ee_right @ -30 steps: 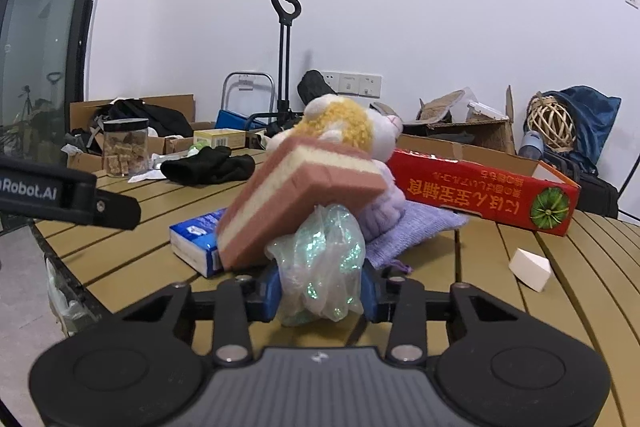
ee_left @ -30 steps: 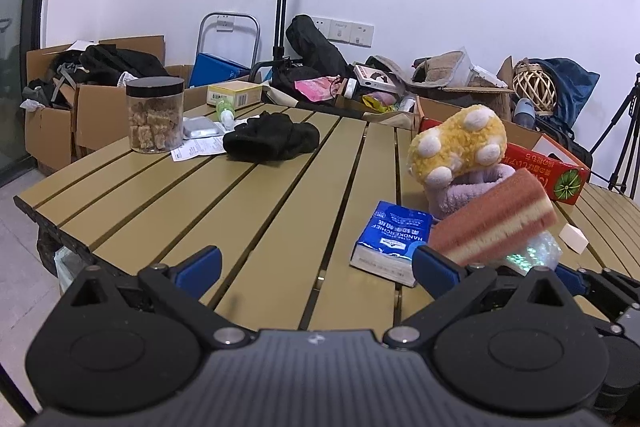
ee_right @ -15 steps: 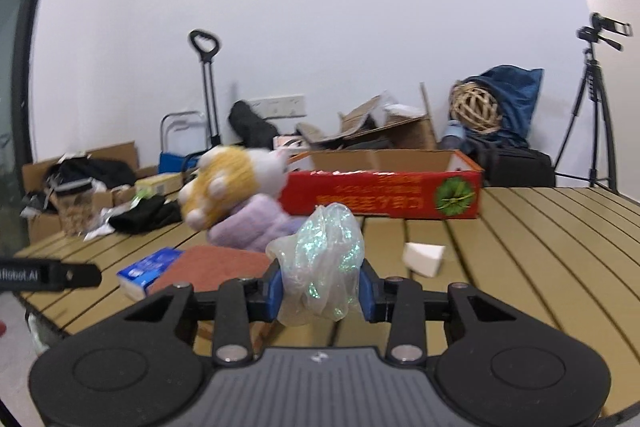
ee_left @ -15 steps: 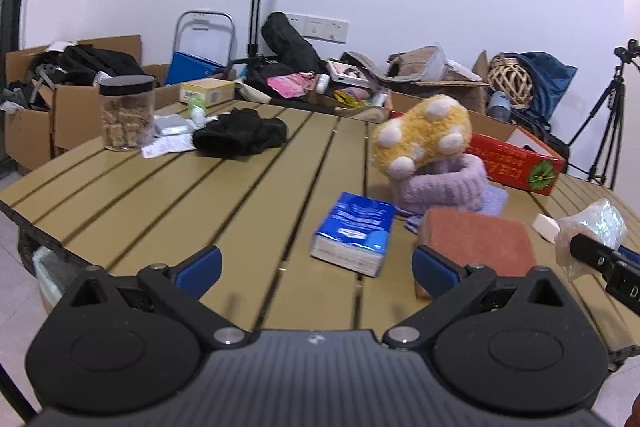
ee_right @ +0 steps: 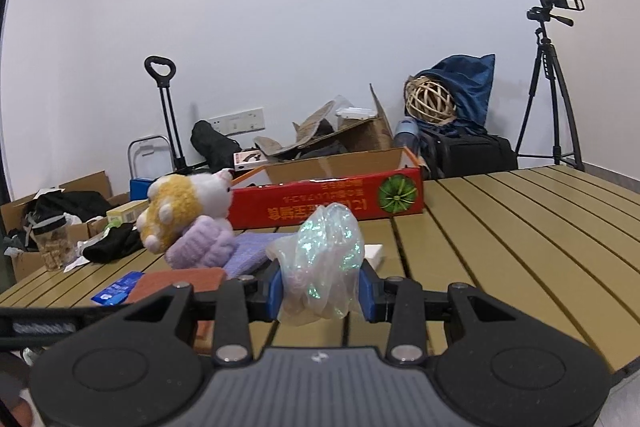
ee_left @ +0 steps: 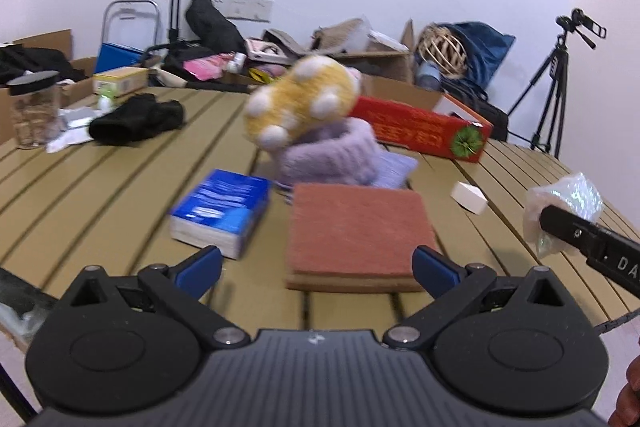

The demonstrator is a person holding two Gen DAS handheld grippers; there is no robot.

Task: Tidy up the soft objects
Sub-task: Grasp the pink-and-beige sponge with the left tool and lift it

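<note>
Between the right gripper (ee_right: 320, 291)'s blue pads sits a crumpled shimmering plastic bag (ee_right: 322, 261), and the pads are clamped on both of its sides, holding it clear above the slatted table (ee_right: 520, 251). From the left wrist view that same bag shows at the right edge, half covered by the black finger in front of it. The left gripper (ee_left: 316, 265) stands wide apart with nothing between its blue tips; it hovers over the near side of the red-topped sponge (ee_left: 356, 227), which lies flat on the table. Whether the tips touch the sponge is hard to tell, since the picture is blurred. Just left of the sponge lies a blue tissue pack (ee_left: 224, 209), its print smeared and unreadable. Behind them the yellow spotted plush toy (ee_left: 300, 107) sits on a lilac knitted piece (ee_left: 332, 157), and a lilac cloth (ee_left: 394, 167) peeks out from under it, mostly hidden. A small white wedge (ee_left: 469, 197) lies alone to the right; in the right wrist view only a corner of it shows past the bag. The red carton (ee_right: 332, 203) stands at the far edge, its inside not visible. A black garment (ee_left: 136, 117) and a jar (ee_left: 34, 109) sit far left, the jar cut by the frame. To the right of the bag the table slats run bare all the way to the far edge, wide open room.
</note>
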